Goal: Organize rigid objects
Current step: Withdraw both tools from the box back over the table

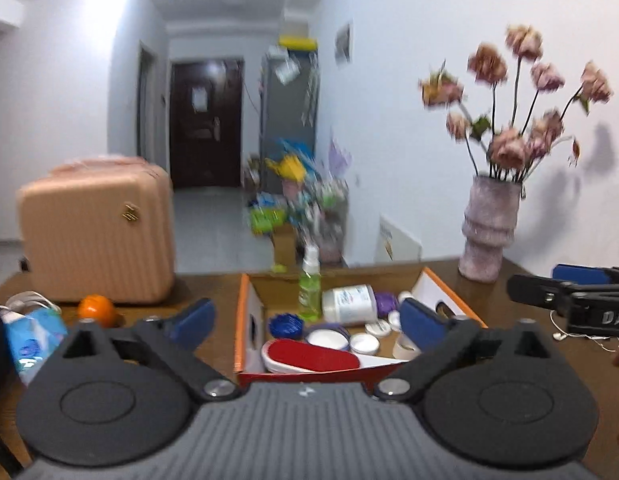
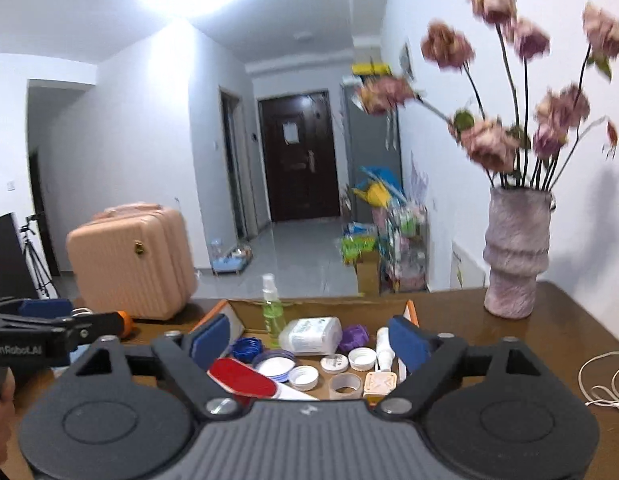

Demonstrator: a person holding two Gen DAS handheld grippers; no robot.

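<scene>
Box (image 1: 245, 312) of rigid objects sits ahead between both gaping tongs (image 2: 309, 338).

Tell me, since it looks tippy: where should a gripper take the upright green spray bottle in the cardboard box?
Grip the green spray bottle around its wider body, approaching from above and in front. Its cap is narrow, and the white jar lying beside it blocks that side.

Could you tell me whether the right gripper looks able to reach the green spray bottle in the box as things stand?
Probably yes: the right gripper is open and empty, and the green spray bottle stands upright at the back of the open-topped cardboard box. Caps and a white bottle lie in between, so coming from above seems safest.
</scene>
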